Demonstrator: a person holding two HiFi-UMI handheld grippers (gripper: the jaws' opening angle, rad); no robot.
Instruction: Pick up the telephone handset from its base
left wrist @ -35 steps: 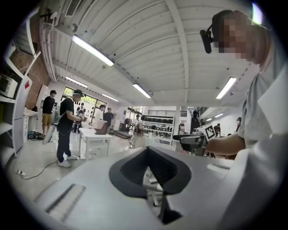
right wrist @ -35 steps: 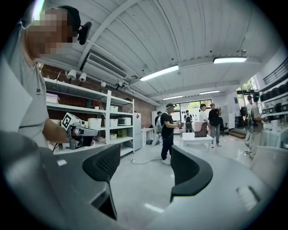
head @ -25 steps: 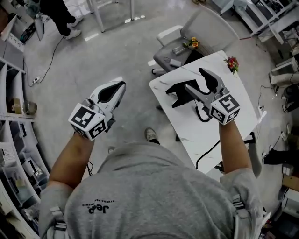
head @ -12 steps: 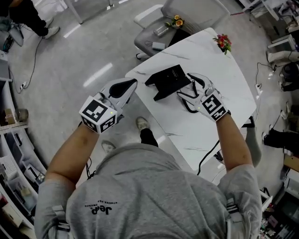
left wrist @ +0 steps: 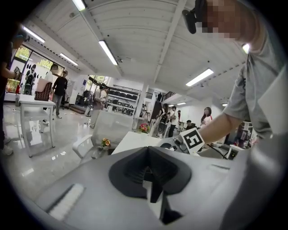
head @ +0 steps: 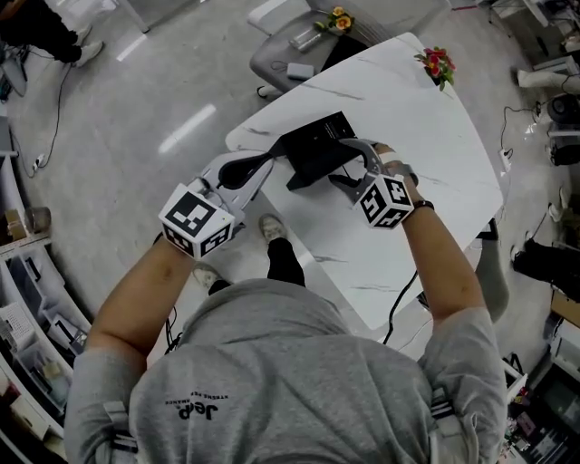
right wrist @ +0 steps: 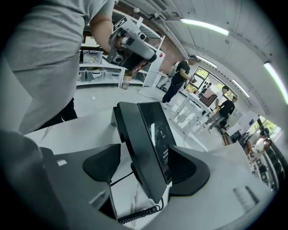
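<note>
A black desk telephone (head: 315, 148) stands near the left edge of a white marble table (head: 426, 163). In the right gripper view its slanted body (right wrist: 146, 148) rises between my jaws, and its coiled cord (right wrist: 139, 214) hangs below. My right gripper (head: 339, 164) is open, with one jaw on each side of the phone's near end. I cannot tell the handset from the base. My left gripper (head: 261, 165) is shut and empty, just off the table's left edge beside the phone. In the left gripper view I see the right gripper's marker cube (left wrist: 193, 140).
A grey chair (head: 281, 59) with yellow flowers (head: 337, 18) and small items stands beyond the table. Red flowers (head: 435, 63) sit at the table's far corner. A cable (head: 399, 308) hangs off the near edge. Shelving (head: 27, 299) lines the left; people stand around.
Both grippers have moved towards the telephone. The right gripper, which was over the table right of the phone, now has its jaws around the phone's end. The left gripper has come close to the table's edge.
</note>
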